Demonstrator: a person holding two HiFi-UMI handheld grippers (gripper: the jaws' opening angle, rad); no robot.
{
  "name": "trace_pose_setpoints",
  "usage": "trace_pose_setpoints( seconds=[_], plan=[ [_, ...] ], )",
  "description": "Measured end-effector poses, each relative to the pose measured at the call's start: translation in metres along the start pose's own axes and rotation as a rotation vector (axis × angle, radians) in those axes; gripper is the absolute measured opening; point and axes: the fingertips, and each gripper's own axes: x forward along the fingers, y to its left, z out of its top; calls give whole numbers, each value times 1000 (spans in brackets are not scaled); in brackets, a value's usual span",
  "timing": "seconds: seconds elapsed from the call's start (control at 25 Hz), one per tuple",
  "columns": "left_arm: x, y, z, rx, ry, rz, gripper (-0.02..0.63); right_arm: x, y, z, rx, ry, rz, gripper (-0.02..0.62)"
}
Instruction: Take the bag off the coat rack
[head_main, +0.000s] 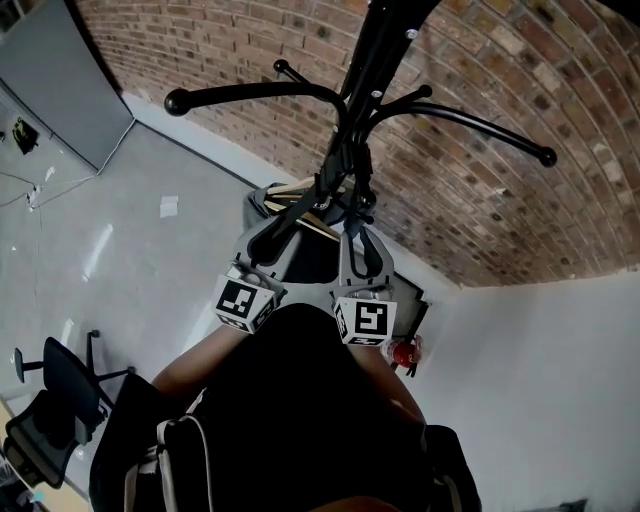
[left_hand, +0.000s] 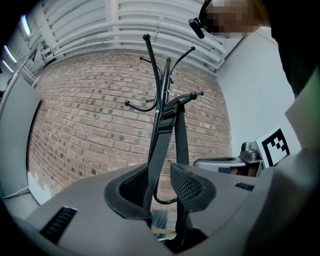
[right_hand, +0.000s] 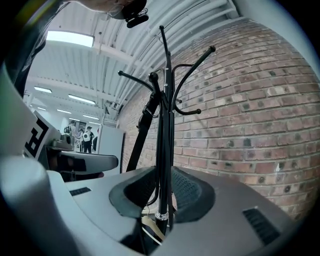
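Jaws of my grey left gripper (left_hand: 160, 187) gape astride the black webbing bag strap (left_hand: 162, 145) to clamp it; right gripper (right_hand: 162, 192), likewise parted, flanks the black metal coat rack (right_hand: 165, 100).

My bag (head_main: 264, 200) hangs by its black strap (left_hand: 161, 150) from a hook on the upright black coat rack (head_main: 250, 92). Its body looks grey with tan edges, I think.

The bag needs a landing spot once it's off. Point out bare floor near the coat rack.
Bare: grey floor left of the coat rack, between brick wall and office chair. Crowded: around the pole, where strap, left tongs and right tongs bunch.
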Motion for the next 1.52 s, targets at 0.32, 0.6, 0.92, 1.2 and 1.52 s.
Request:
trace_pose_setpoints(
  seconds=[0.32, 0.6, 0.92, 1.2, 1.52],
  plan=[
    [18, -6, 1, -23, -7, -32, 130, 14, -5, -9, 38, 15, 20, 84],
    [29, -5, -4, -9, 10, -28, 130, 26, -6, -16, 35, 24, 54, 83],
    [45, -9, -7, -13, 51, -26, 130, 43, -16, -11, 59, 24, 21, 83],
    [58, 0, -9, 2, 51, 13, 130, 57, -12, -17, 50, 54, 23, 69],
    [61, 11, -8, 6, 8, 69, 81, 58, -17, -22, 44, 54, 2, 49]
  ],
)
